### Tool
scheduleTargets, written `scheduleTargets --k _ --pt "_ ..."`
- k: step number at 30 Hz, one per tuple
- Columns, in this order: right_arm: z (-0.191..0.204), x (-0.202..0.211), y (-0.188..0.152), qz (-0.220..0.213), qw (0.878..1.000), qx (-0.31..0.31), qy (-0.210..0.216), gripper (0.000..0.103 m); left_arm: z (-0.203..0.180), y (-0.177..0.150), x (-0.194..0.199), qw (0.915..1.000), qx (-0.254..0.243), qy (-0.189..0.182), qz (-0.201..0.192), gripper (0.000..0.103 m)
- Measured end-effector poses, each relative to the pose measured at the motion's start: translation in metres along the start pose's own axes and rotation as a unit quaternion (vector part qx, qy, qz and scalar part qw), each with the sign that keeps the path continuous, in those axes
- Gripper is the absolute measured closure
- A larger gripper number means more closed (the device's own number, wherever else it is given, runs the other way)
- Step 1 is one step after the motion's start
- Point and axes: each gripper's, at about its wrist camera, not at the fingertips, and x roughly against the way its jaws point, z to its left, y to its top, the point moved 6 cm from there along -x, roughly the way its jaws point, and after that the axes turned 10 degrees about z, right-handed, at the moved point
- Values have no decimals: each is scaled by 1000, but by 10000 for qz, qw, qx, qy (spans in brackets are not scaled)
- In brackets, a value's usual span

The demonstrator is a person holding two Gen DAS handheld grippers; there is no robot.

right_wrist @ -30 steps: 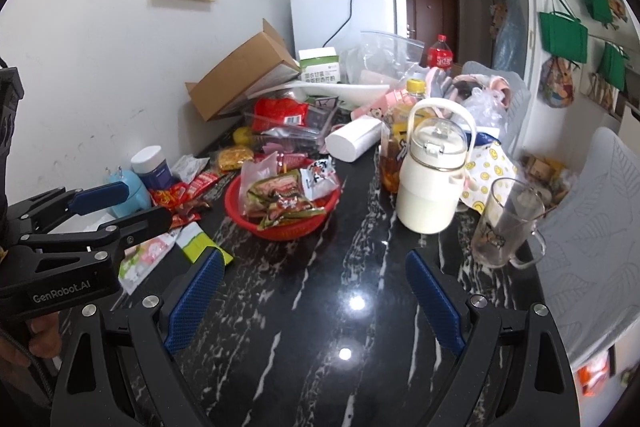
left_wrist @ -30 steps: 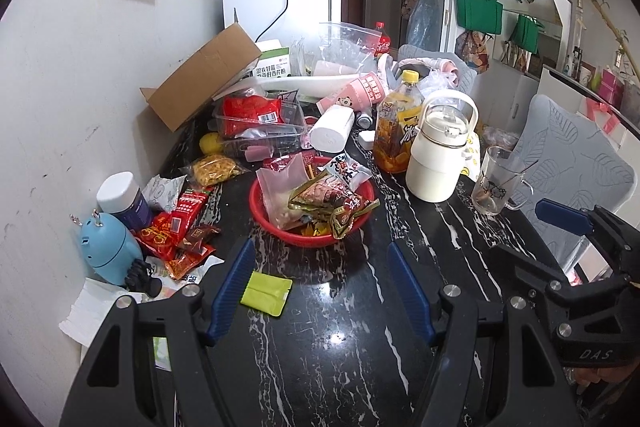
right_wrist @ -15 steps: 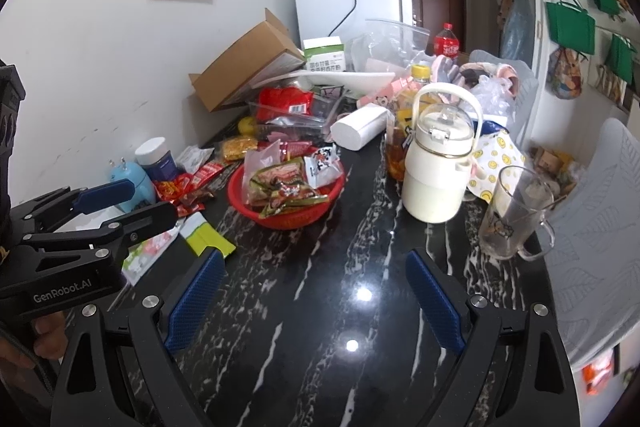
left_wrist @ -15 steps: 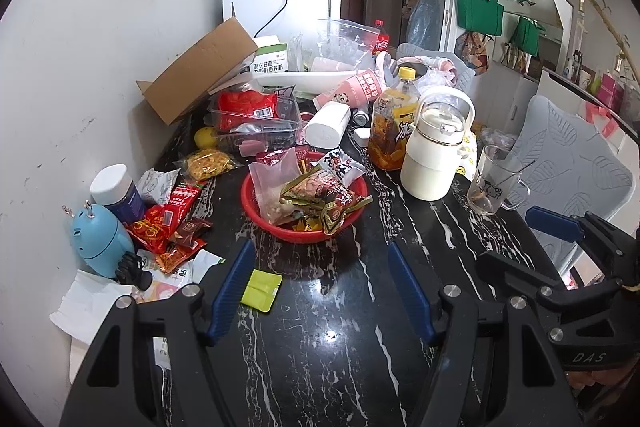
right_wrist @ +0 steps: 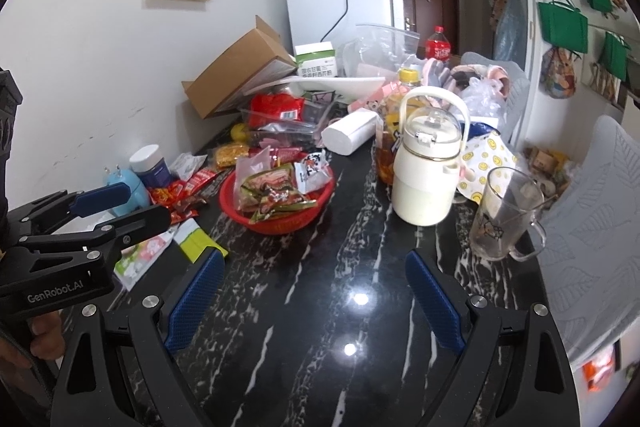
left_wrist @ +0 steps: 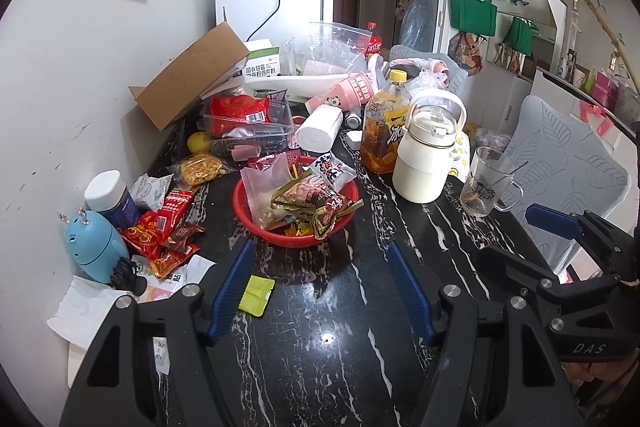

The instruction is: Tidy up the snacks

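- Table (left_wrist: 320,367): black marble, cluttered at the far end.
- Red basket (left_wrist: 256,223) of snacks: seen just beyond the left gripper (left_wrist: 320,291); jaws apart, nothing held.
- Right gripper (right_wrist: 316,299): jaws wide, empty.
- Green packet (left_wrist: 256,295): beside the left gripper's left finger.
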Motion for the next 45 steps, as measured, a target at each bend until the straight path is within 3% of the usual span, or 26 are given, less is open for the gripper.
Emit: scheduleTargets --k 45 --pt "-10 -6 -4 157 9994 -214 -239 10 0 0 -14 9997 -77 81 220 35"
